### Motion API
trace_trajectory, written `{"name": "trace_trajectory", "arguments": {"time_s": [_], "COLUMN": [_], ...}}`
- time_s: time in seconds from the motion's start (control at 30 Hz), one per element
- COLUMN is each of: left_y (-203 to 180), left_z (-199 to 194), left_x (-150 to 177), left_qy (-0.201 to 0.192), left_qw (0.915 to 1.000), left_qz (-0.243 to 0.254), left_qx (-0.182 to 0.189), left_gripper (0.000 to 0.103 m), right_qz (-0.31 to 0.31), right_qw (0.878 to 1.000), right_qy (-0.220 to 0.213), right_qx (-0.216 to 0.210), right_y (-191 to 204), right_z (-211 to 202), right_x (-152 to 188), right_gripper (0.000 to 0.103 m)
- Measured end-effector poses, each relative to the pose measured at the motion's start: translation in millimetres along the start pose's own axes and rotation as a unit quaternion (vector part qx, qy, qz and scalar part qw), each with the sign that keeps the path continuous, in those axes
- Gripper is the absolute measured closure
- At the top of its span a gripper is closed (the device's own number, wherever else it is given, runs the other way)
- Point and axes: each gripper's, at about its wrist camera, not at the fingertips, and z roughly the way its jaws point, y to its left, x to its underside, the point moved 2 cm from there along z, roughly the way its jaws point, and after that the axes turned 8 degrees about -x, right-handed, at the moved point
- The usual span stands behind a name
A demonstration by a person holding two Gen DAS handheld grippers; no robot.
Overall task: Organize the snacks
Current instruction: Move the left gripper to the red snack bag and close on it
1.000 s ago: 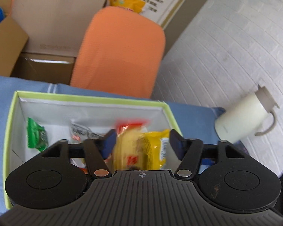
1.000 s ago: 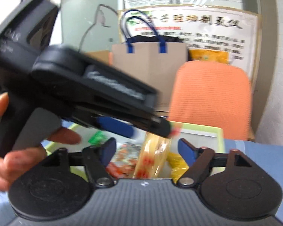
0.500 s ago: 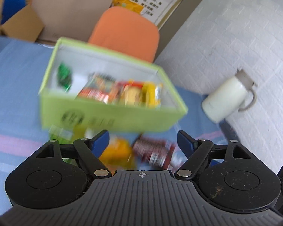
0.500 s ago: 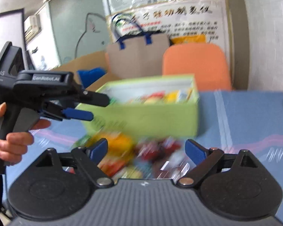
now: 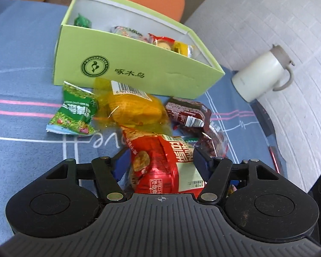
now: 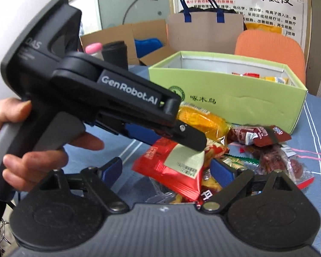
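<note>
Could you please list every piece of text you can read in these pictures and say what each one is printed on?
"GenRobot.AI": side of the left gripper.
"DAS": its rear housing.
"啄木鸟", beside a round "WOODPECKER" emblem: front of the green box.
Wall poster: headline only partly legible.
Snack packets' print and barcode digits: too small or blurred.

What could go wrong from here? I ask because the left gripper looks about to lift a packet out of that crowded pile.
1. The left gripper, whose jaws have just been closing, straddles the red snack packet; a grip on its puffy, slippery film may slip.
2. That packet overlaps the yellow packet and dark red packet; lifting could drag them.
3. The open right gripper hovers over the same pile, so the grippers might collide.
</note>
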Motion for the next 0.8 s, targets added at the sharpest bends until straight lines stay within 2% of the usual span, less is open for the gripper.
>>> {"name": "trace_trajectory", "arguments": {"time_s": [0.17,0.37,0.43,0.53,0.63,0.7,0.8], "left_y": [10,37,43,48,56,64,77], "left_z": [-11,-52,-59,-64,-72,-78,-83], "left_x": [8,47,62,72,72,71,68], "left_qy": [-0.009,-0.024,-0.028,-0.035,-0.044,-0.055,-0.062], "left_qw": [0.9999,0.9991,0.9983,0.9974,0.9968,0.9950,0.9914], "left_qz": [-0.006,-0.029,-0.034,-0.038,-0.058,-0.079,-0.113], "left_qx": [0.004,-0.022,-0.039,-0.051,-0.035,-0.025,-0.024], "left_gripper": [0.068,0.070,0.067,0.063,0.060,0.049,0.042], "right_qz": [0.000,-0.024,-0.046,-0.043,-0.039,-0.025,0.008], "right_qw": [1.000,0.999,0.998,0.998,0.999,0.999,0.999], "right_qy": [0.000,0.008,0.011,0.017,0.008,-0.003,-0.015], "right_qx": [-0.004,-0.044,-0.046,-0.048,-0.032,-0.019,-0.031], "right_y": [15,58,72,81,83,80,76], "right_z": [9,16,19,19,9,0,-5], "right_x": [-5,7,16,23,28,34,38], "right_gripper": [0.009,0.009,0.009,0.009,0.009,0.009,0.009]}}
